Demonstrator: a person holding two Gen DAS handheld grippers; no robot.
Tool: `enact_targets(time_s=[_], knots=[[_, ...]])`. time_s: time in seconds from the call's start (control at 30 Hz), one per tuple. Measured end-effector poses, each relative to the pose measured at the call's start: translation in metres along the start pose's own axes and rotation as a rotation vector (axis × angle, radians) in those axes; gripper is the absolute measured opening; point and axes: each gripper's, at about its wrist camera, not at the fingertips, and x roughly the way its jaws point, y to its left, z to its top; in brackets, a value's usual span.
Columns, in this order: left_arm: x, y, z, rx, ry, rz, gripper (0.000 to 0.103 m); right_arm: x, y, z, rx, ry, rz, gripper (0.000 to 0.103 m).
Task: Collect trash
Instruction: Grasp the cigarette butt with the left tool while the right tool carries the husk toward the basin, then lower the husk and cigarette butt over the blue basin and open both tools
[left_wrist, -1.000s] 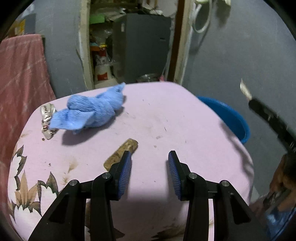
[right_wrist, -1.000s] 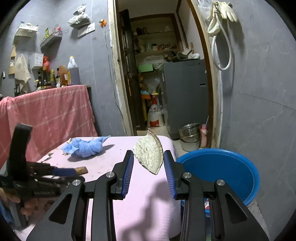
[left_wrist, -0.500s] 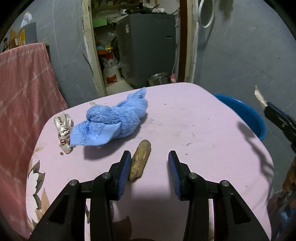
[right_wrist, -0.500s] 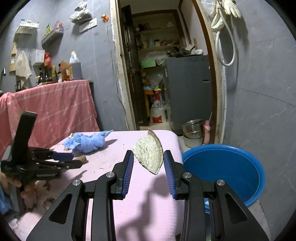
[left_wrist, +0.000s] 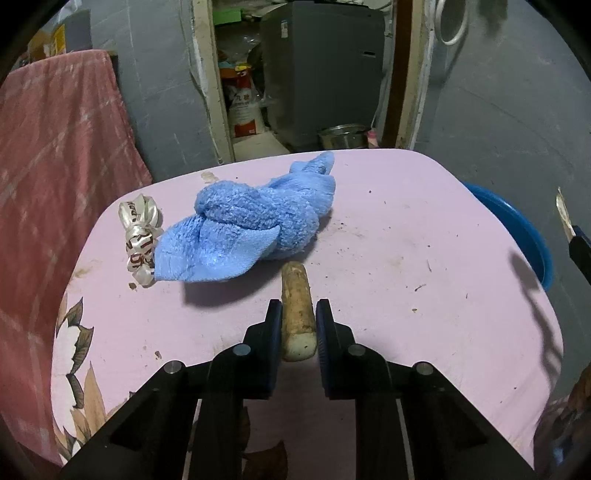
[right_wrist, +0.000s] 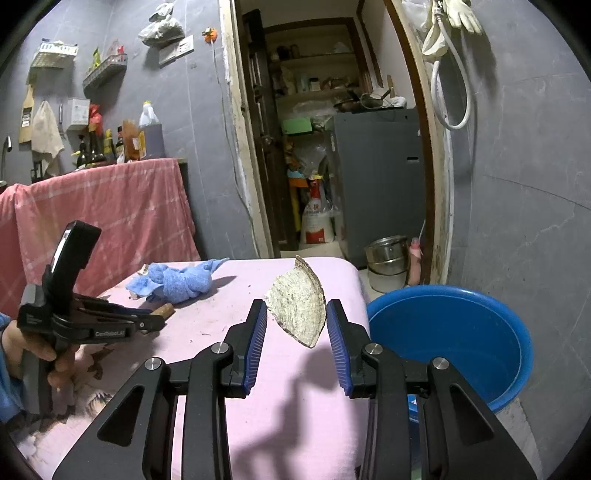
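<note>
Left tool (left_wrist: 298, 325) closing around a tan stick (left_wrist: 297, 310) (blue towel (left_wrist: 243, 229) just beyond).

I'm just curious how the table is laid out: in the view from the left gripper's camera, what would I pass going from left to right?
Pink-red cloth → crumpled silver wrapper → blue towel → brown stick, between the closing left gripper → blue basin beyond the table's edge.

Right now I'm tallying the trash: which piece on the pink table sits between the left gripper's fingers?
The brown stick-shaped scrap, between the closing jaws of the left gripper. The crumpled silver wrapper lies far off, beyond the blue cloth.
</note>
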Motion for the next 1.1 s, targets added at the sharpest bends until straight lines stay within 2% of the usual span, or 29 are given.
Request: enact_targets(time_s=[0.1,0.23,0.4,0.53,0.7,0.8,0.93,1.1], knots=[[-0.008,-0.003,0.001,-0.043,-0.024,-0.049,0.015,-0.002,-0.001,0.001,0.005,-0.012,-0.003,0.031],[-0.03,-0.028,0.006,-0.061,-0.134,-0.111,0.015,-0.009,-0.004,0.001,0.015,-0.036,-0.02,0.031],[-0.058,-0.07,0.016,-0.03,-0.312,-0.167,0.015,-0.022,-0.016,0.005,0.023,-0.083,-0.066,0.031],[-0.071,-0.097,0.03,-0.038,-0.414,-0.222,0.015,-0.031,-0.03,0.013,0.014,-0.13,-0.119,0.031],[-0.077,-0.129,0.049,-0.048,-0.502,-0.272,0.015,-0.043,-0.054,0.025,0.017,-0.197,-0.197,0.031],[-0.07,-0.146,0.065,-0.028,-0.513,-0.299,0.015,-0.046,-0.071,0.029,0.024,-0.224,-0.254,0.031],[-0.055,-0.171,0.081,-0.007,-0.48,-0.343,0.015,-0.048,-0.097,0.028,0.052,-0.237,-0.315,0.032],[-0.018,-0.199,0.098,0.023,-0.364,-0.384,0.015,-0.042,-0.127,0.017,0.107,-0.194,-0.348,0.032]])
